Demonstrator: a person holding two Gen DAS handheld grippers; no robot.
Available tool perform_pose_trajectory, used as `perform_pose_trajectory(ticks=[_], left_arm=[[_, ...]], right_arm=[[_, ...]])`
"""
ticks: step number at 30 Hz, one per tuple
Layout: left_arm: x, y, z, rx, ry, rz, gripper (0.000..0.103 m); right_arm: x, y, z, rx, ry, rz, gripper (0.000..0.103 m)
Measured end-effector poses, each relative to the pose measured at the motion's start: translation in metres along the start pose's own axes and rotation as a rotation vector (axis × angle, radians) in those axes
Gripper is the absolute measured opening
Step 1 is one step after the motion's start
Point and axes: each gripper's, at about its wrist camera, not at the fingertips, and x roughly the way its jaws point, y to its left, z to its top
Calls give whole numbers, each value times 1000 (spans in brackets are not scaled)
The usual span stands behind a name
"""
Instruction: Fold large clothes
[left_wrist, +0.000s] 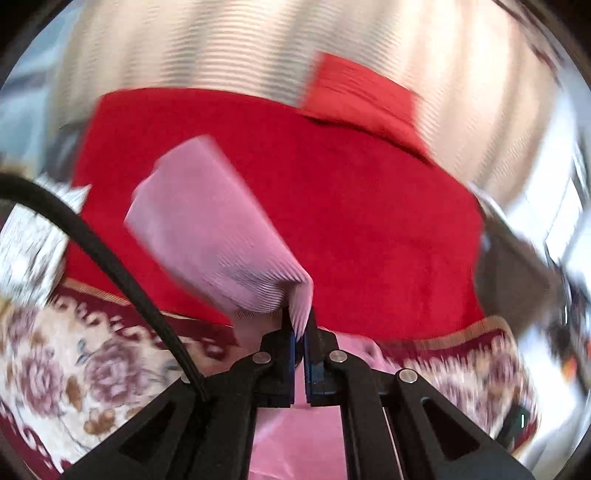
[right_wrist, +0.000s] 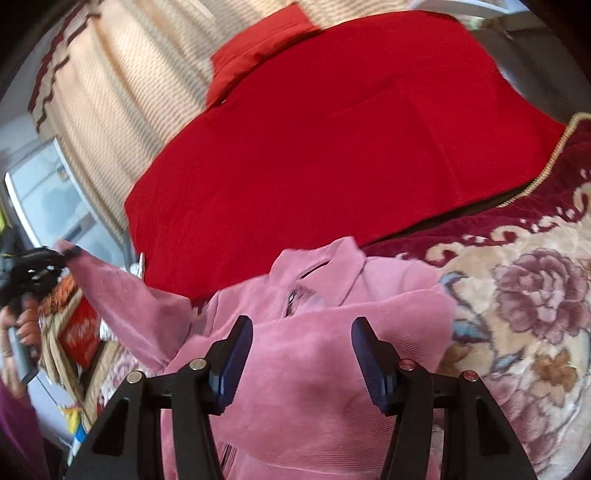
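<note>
A pink corduroy jacket (right_wrist: 314, 354) lies on the floral bedspread, collar away from me, zip partly open. My left gripper (left_wrist: 300, 325) is shut on the cuff of its sleeve (left_wrist: 207, 221) and holds it lifted; the sleeve hangs out to the left in the blurred left wrist view. In the right wrist view that raised sleeve (right_wrist: 118, 291) stretches left to the left gripper (right_wrist: 55, 254), held by a hand. My right gripper (right_wrist: 301, 354) is open and empty, hovering just above the jacket's chest, fingers (right_wrist: 236, 354) apart.
A red blanket (right_wrist: 332, 147) covers the bed beyond the jacket, with a red pillow (right_wrist: 255, 48) at its far end. The floral bedspread (right_wrist: 535, 295) lies to the right. Beige curtains (right_wrist: 122, 85) hang behind. Boxes and clutter (right_wrist: 77, 332) stand at the left.
</note>
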Motion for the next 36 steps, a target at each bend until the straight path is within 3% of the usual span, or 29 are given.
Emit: perform_pose_trajectory(ticks=[5,7,9,11,13,16,21,24,26,29,31,34,36], left_arm=[[36,-87,-52,181,177,-133,8],[55,-112,-83,274,279,-159,38],[54,-121,-105,321,320,-161,51],[56,-121,-112,334,320,-175,51],[44,-108,-106,312,289,-164,58],[48,-75,-101,244,230,-55,65],[80,-1,-110,88,248,143,65],[94,28,-121,45,283,190,65],[99,42,-131,4,258,199,63],[103,57,-142,-62,224,191,42],[111,64,-153,-101,228,162,21],[120,64,-166,-90,219,158,10],[123,61,-169,-56,226,174,8]], right_arm=[[-13,-28,11,104,-28,-18,59],[-19,-45,16,163,-43,-26,60],[-24,-58,20,202,-57,-35,61],[-29,-70,24,229,-70,-49,64],[-32,-78,26,254,-67,-39,64],[-28,-81,26,266,-33,-1,65],[-3,-59,20,204,49,13,65],[20,-46,19,148,92,-38,65],[35,-49,17,187,132,-40,65],[53,-58,12,273,184,-14,65],[65,-63,10,314,209,-10,65],[76,-63,5,352,239,26,65],[80,-54,3,334,261,63,55]])
